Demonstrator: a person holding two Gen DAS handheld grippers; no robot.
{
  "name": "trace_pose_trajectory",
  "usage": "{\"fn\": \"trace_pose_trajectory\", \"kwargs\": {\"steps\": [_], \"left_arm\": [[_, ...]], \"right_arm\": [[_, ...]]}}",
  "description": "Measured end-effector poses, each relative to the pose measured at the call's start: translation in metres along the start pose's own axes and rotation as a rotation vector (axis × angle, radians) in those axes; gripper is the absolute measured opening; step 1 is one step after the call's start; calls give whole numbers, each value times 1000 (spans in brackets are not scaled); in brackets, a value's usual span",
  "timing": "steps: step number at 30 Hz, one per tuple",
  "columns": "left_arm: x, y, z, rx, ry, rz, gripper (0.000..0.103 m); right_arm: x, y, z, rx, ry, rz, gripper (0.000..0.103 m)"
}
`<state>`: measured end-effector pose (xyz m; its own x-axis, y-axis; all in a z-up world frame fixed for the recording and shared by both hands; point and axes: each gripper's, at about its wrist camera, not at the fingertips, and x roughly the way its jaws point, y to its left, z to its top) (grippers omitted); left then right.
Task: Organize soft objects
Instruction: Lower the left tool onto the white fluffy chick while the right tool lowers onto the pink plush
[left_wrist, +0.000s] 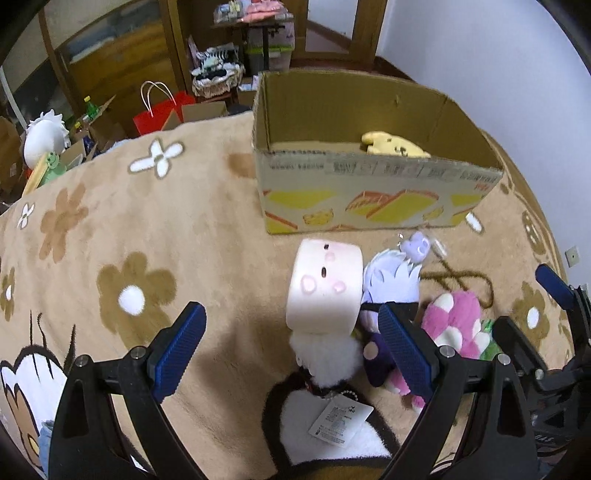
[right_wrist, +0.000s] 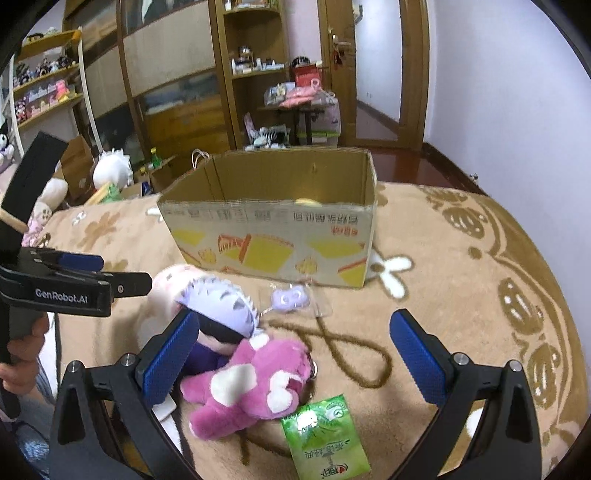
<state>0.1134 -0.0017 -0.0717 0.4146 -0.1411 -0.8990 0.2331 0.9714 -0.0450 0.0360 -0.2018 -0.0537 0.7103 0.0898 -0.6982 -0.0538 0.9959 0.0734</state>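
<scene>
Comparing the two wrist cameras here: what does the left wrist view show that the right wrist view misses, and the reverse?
Only the left wrist view shows the white block-shaped plush, the paper tag and a clear look at the yellow plush in the box. Only the right wrist view shows the green packet clearly and the hand holding the left gripper. Both show the cardboard box, pink plush, purple-haired doll and small purple charm.
</scene>
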Motion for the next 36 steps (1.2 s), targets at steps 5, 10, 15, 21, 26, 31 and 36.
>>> {"fn": "trace_pose_trajectory", "kwargs": {"steps": [5,10,15,21,26,31,36], "left_arm": [[22,-2,-5,1,102,-13,93],[40,-4,-8,4,182,-12,94],[49,-1,-7,-18,211,-8,94],[61,6,-7,-40,243,8,93],[74,10,-5,-55,278,16,93],[88,18,-6,-82,321,-15,80],[98,22,-6,-94,342,-12,79]], "right_arm": [[18,5,-8,-15,61,2,103],[33,7,-16,-20,112,13,103],[42,6,-19,-1,142,16,103],[49,5,-23,-8,167,-2,103],[54,8,-25,-22,186,0,103],[60,12,-28,-39,211,14,103],[62,16,-29,-47,205,12,100]]}}
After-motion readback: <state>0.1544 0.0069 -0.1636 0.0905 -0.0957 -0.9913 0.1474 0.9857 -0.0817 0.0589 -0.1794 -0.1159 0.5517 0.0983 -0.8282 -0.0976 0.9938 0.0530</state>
